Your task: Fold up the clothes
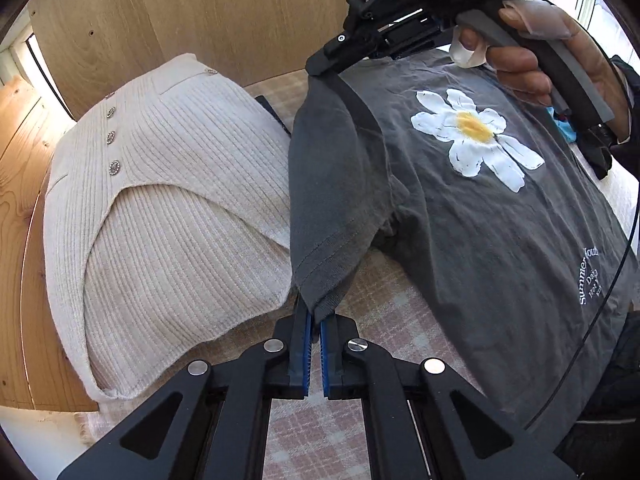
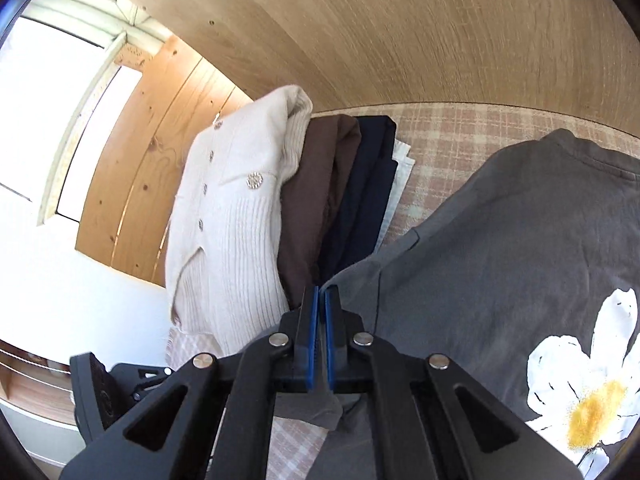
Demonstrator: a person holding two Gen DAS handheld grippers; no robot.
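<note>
Far left, wood panelling (image 1: 24,184) by a bright window (image 2: 48,92). Next along: the cream ribbed cardigan (image 1: 168,216), folded, sparkly buttons up the front, sitting on top of a stack. From the right wrist cam that stack shows a brown garment (image 2: 312,200), then a navy one (image 2: 364,196), then smth white (image 2: 400,168) at the bottom. All on a pink-and-cream plaid cloth (image 1: 400,312) w/ a wood board (image 2: 400,32) behind.

Centre now: left gripper (image 1: 316,320), blue pads clenched tight on the hem corner of the sleeve (image 1: 328,200) of the grey T-shirt (image 1: 500,220). Sleeve is lifted off the cloth, hanging in a fold just beside the cardigan.

Right of that, the shirt body lies print-up on the plaid (white daisy (image 1: 476,136) w/ yellow centre, small white lettering lower down, too warped to read fully).

Top right: right gripper (image 1: 316,70), a hand (image 1: 552,60) wrapped round its handle, tips down at the shirt's shoulder seam. Its own cam shows the pads (image 2: 314,344) pressed together w/ grey fabric pinched at the tip, so clamped on the shirt too. Black cable (image 1: 608,280) trails down the far right edge.
</note>
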